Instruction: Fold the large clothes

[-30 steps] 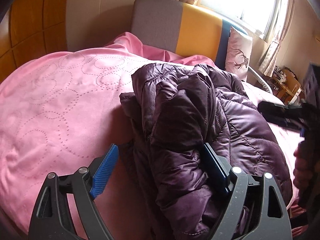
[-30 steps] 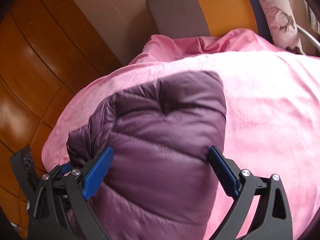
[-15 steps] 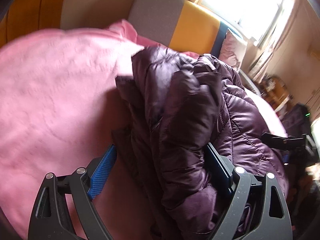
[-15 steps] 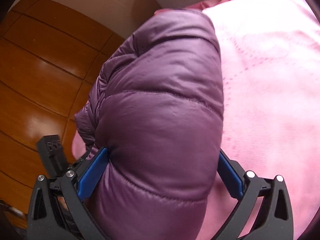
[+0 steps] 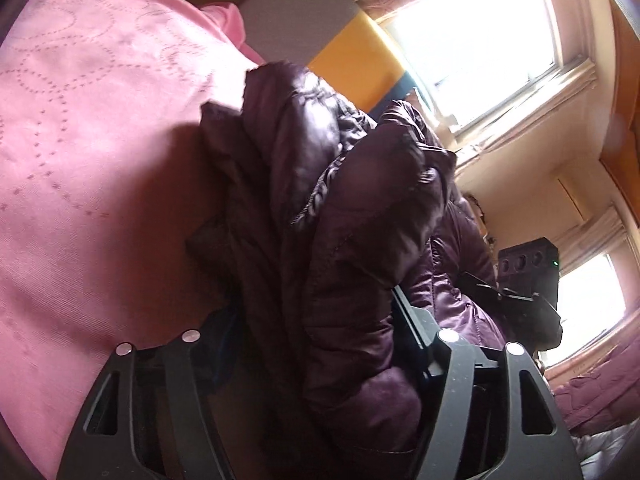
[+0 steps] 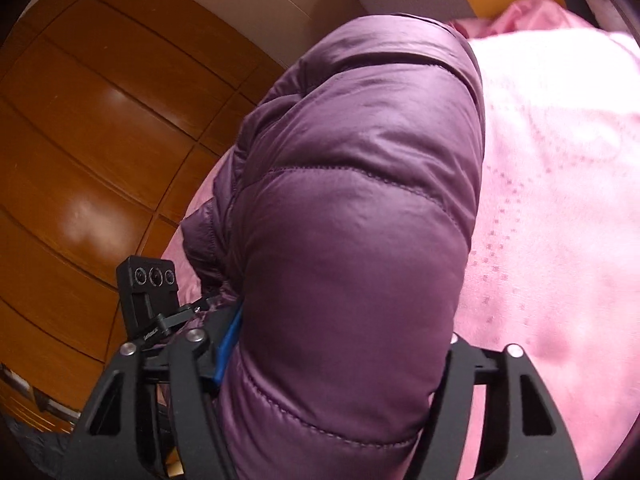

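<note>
A purple quilted puffer jacket (image 5: 344, 240) is bunched up over the pink bedspread (image 5: 92, 140). My left gripper (image 5: 312, 344) is shut on a thick fold of it, with fabric filling the gap between the fingers and hiding the pads. In the right wrist view the jacket (image 6: 360, 220) bulges large between the fingers, and my right gripper (image 6: 336, 344) is shut on it, lifted above the bedspread (image 6: 560, 200). The other gripper's camera block (image 6: 148, 300) shows at the left.
A grey and yellow headboard (image 5: 320, 28) stands behind the bed, with bright windows (image 5: 480, 32) to the right. A wooden panelled wall (image 6: 100, 140) runs along the bed's left side. The right gripper (image 5: 528, 280) shows beside the jacket.
Both grippers have closed on the jacket and raised it off the bed. The views have tilted upward and the jacket now fills more of each frame.
</note>
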